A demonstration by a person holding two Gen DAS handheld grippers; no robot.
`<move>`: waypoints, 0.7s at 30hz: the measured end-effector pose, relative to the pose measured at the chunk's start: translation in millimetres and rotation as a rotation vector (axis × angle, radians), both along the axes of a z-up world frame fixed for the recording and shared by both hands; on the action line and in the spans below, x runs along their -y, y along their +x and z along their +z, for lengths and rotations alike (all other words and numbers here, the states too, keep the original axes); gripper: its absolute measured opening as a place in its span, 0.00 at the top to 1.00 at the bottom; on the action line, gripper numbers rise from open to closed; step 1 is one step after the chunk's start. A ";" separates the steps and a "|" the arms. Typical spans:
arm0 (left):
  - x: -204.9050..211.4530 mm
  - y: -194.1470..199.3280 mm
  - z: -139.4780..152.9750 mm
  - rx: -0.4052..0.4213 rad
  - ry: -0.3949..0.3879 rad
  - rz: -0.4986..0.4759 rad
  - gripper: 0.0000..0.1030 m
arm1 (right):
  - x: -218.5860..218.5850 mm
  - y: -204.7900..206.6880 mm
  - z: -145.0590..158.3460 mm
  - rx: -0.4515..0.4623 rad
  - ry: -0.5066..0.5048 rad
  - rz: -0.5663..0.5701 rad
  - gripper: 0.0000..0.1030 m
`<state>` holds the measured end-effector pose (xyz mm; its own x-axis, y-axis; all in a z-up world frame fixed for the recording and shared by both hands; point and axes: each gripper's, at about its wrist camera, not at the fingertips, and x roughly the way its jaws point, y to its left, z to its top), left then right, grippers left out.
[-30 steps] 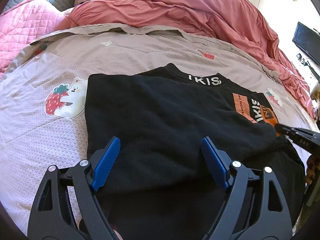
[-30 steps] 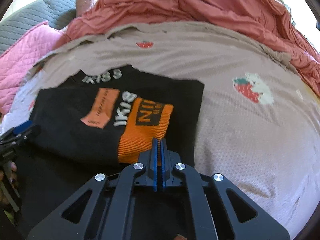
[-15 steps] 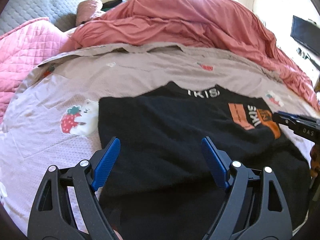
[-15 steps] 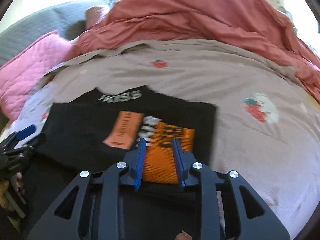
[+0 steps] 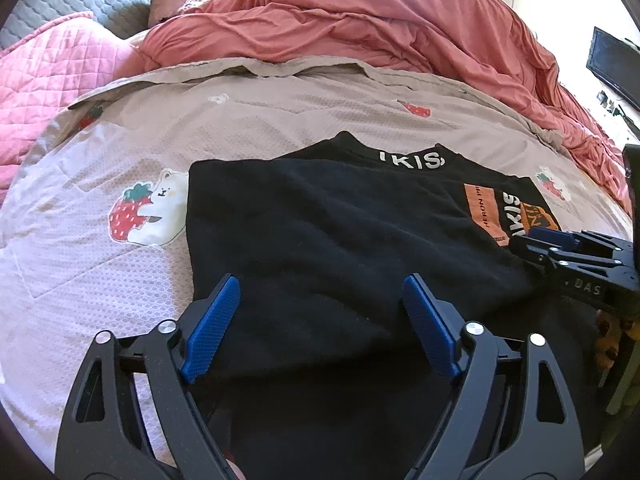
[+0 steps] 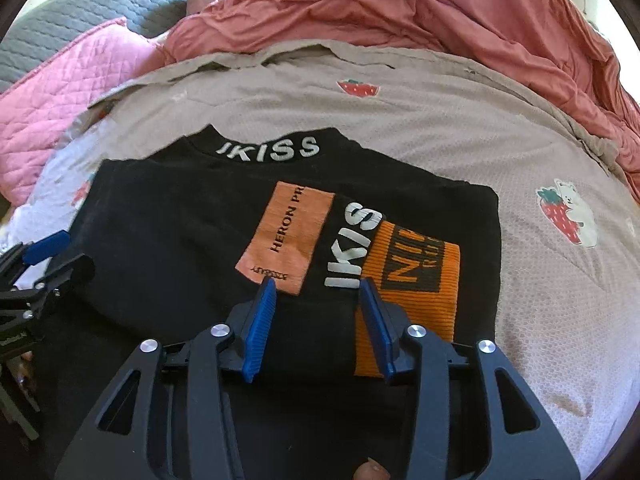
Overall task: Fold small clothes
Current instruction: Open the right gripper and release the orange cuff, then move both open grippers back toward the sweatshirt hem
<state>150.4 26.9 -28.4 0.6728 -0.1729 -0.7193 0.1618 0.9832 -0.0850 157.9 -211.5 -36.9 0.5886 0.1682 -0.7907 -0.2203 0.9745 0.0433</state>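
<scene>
Black sweater (image 6: 192, 220), partly folded, lies flat on the bed (image 6: 460, 128) straight ahead of both grippers, its "IKISS" collar (image 6: 268, 150) at the far side. The right gripper (image 6: 318, 294) hovers low over the near edge of the orange ribbed cuff (image 6: 416, 276), which sits just ahead and to its right; its jaws are opening and nothing is pinched between the blue pads. To its left, the left gripper (image 5: 320, 300) stands wide open over plain black cloth, gripping nothing. Beyond the sweater the taupe strawberry-print bedsheet (image 5: 280, 116) runs away from the grippers to a heaped red duvet (image 5: 360, 20), with a pink quilt (image 5: 44, 68) off to the far left.
</scene>
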 end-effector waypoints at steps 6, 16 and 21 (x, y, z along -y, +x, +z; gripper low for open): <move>-0.2 -5.4 6.8 0.019 0.002 0.004 0.20 | 8.6 -13.5 11.8 0.026 0.032 -0.014 0.31; -16.6 -15.6 21.5 0.071 -0.007 0.064 0.09 | 11.1 -28.5 25.5 0.067 0.064 -0.021 0.12; -30.3 -21.4 29.0 0.099 -0.011 0.101 0.09 | 11.6 -31.7 34.7 0.091 0.077 -0.032 0.08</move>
